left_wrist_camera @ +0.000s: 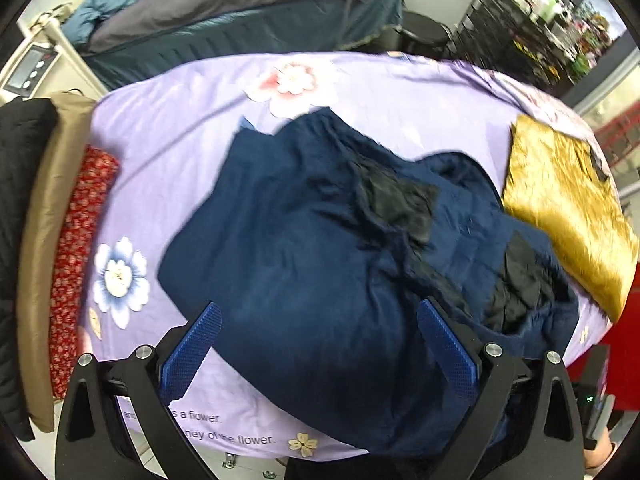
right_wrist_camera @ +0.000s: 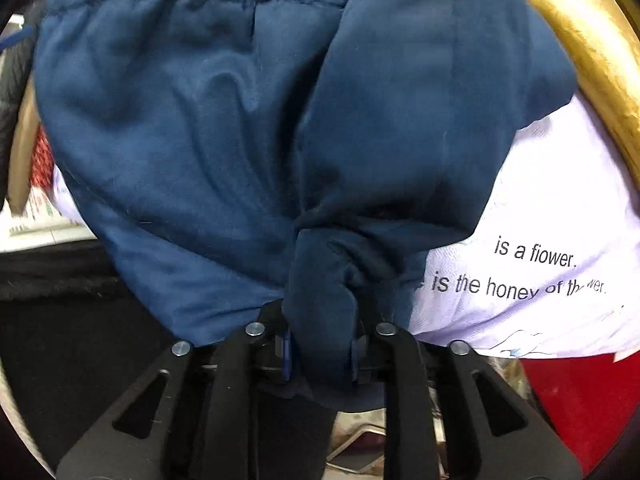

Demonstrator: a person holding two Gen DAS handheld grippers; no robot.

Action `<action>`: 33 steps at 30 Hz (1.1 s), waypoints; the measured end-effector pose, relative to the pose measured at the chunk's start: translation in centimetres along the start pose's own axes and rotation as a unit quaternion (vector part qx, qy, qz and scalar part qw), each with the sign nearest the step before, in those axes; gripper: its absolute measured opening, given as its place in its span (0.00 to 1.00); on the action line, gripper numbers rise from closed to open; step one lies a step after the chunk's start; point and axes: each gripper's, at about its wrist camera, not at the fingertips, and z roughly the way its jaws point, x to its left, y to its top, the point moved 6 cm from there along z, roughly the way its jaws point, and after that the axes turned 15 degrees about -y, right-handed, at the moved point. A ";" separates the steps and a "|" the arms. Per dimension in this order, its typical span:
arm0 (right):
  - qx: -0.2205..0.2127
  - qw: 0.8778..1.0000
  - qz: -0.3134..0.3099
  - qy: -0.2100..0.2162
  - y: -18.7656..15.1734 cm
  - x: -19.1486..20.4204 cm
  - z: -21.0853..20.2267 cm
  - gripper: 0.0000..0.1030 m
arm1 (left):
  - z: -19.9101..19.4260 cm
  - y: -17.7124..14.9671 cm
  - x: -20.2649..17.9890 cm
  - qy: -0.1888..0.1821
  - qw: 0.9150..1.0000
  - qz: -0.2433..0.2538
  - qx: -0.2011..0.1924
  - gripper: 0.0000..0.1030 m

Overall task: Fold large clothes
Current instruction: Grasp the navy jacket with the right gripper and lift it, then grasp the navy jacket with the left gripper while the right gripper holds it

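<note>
A large navy garment lies crumpled on the lilac flowered sheet, with patches of black lining showing. My left gripper hovers above its near part, jaws wide open, blue pads clear of the cloth. In the right wrist view the navy garment fills the frame, and a bunched fold of it runs down between the jaws of my right gripper. The pads press on that fold from both sides, and the cloth hides most of them.
A folded gold cloth lies at the right of the sheet. Red floral cloth, tan cloth and a black garment are stacked along the left edge. A bed with grey and blue covers and a black rack stand behind.
</note>
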 end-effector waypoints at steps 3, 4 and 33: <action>-0.031 0.999 0.019 0.001 0.4 -0.7 -2.1 0.65 | 0.7 0.0 -0.4 -0.008 1.000 0.000 0.003 0.94; -0.043 0.999 0.030 0.011 0.7 -1.1 -3.1 0.65 | 0.6 0.3 -0.4 -0.010 1.000 0.000 0.001 0.94; -0.102 0.933 0.345 0.009 11.1 -17.1 -2.6 0.66 | 20.8 14.9 -11.2 0.031 0.969 0.194 0.148 0.78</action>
